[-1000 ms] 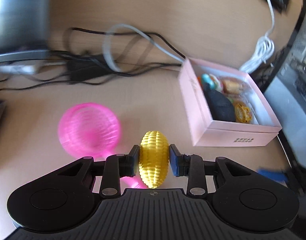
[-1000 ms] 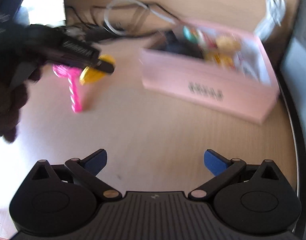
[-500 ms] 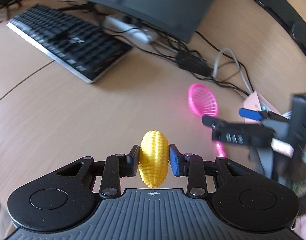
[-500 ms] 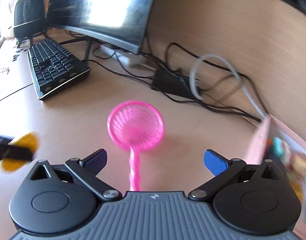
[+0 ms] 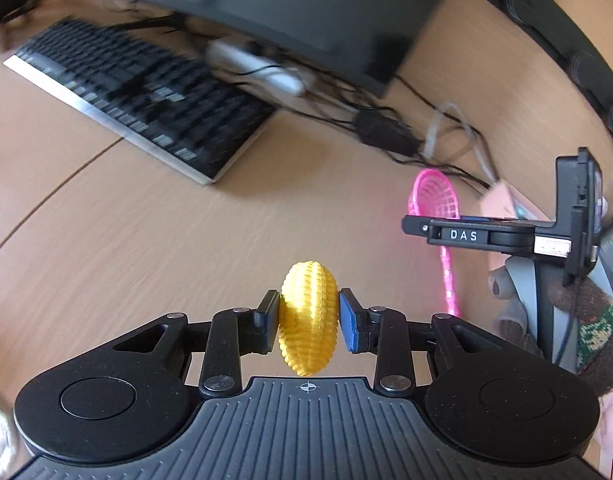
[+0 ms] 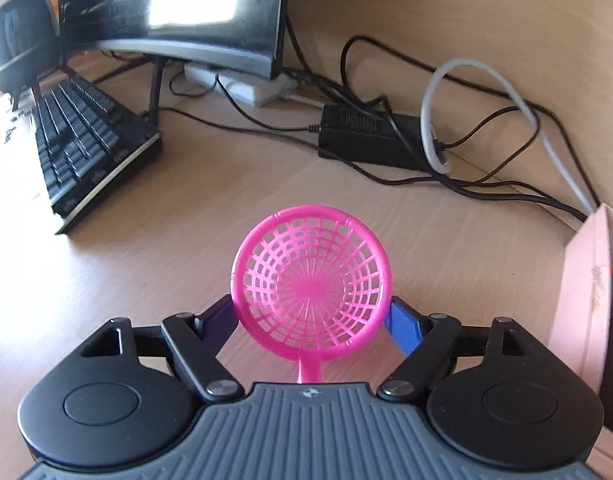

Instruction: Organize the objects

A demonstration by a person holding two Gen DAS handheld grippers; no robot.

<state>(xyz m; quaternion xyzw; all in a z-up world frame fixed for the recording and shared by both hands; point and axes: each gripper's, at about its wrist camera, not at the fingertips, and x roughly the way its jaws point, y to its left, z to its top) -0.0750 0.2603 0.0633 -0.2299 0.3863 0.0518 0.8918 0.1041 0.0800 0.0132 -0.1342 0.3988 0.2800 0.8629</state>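
Note:
My left gripper (image 5: 308,318) is shut on a yellow toy corn cob (image 5: 308,320) and holds it above the wooden desk. A pink plastic strainer (image 6: 311,284) with a long handle lies on the desk. My right gripper (image 6: 312,318) is open, its two fingers on either side of the strainer's bowl, close to or touching the rim. In the left wrist view the strainer (image 5: 436,198) shows at the right with the right gripper (image 5: 416,225) over it. A pink box (image 6: 586,300) with toys stands at the right edge.
A black keyboard (image 6: 86,148) lies at the left, a monitor (image 6: 178,12) behind it. A white power strip (image 6: 246,86), a black power adapter (image 6: 370,138) and tangled cables (image 6: 486,128) lie along the back wall.
My right gripper has moved forward over the strainer, whose bowl now sits between its fingers. My left gripper still holds the corn and has shifted little; its view has swung slightly.

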